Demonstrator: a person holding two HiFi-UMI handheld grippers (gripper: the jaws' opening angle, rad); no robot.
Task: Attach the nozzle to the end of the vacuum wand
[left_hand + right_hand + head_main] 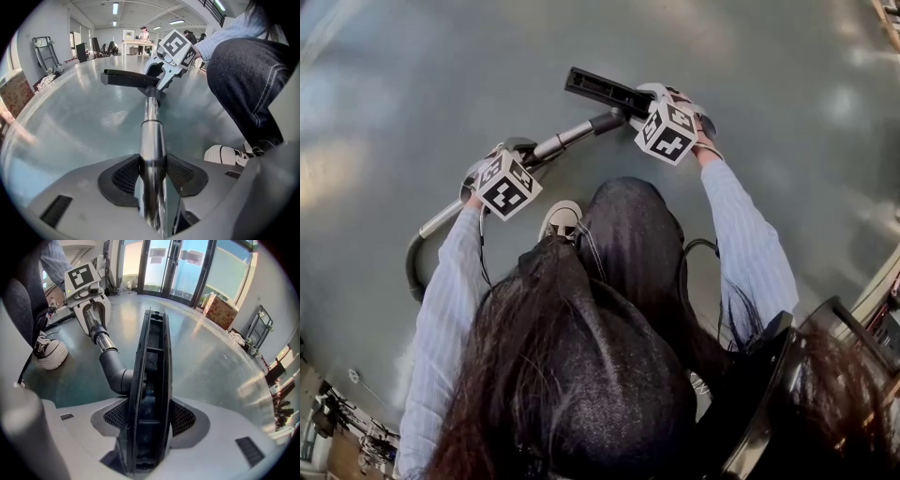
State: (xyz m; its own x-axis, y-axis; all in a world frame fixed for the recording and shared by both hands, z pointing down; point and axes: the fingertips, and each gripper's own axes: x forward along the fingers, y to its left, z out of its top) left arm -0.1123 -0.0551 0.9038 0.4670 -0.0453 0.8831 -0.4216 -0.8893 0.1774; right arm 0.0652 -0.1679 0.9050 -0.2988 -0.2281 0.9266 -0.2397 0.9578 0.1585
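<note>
The chrome vacuum wand point(562, 139) runs from lower left to upper right over the grey floor. My left gripper point(523, 152) is shut on its tube; in the left gripper view the wand point(151, 136) passes between the pads of that gripper point(152, 176). The flat black nozzle point(605, 90) lies across the wand's far end. My right gripper point(651, 96) is shut on it. In the right gripper view the nozzle point(151, 380) stands edge-on in that gripper point(149, 416), and its grey elbow neck point(112, 367) meets the wand point(99, 336).
My white shoe point(561, 219) rests just below the wand. A grey hose point(413, 267) curves off at the left. A dark bag point(787, 375) is at lower right. Far off are people at a table point(140, 40), a trolley point(44, 51) and glass doors point(180, 268).
</note>
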